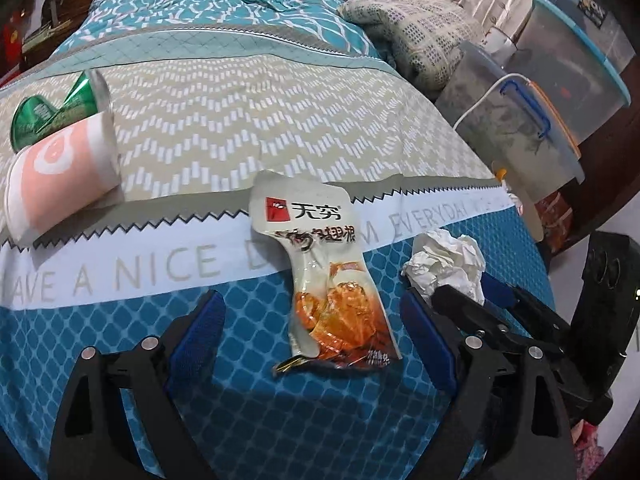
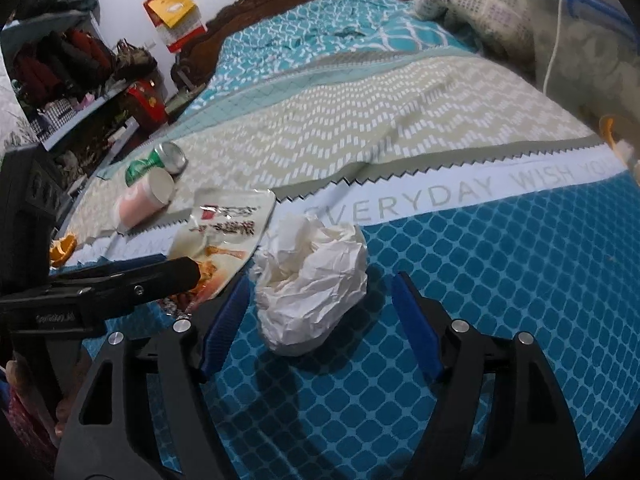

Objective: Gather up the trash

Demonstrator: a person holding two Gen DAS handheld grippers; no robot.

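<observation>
Straddling snack wrapper [image 1: 320, 264] and crumpled tissue [image 2: 316, 280], both jaws wide, empty.

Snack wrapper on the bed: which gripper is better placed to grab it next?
Left. The left gripper is open with the snack wrapper between its fingers. The right gripper straddles the crumpled tissue instead.

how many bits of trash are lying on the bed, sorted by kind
Snack wrapper: 1
Crumpled tissue: 1
Green can: 1
Pink paper cup: 1
Orange peel piece: 1
Total: 5
</observation>
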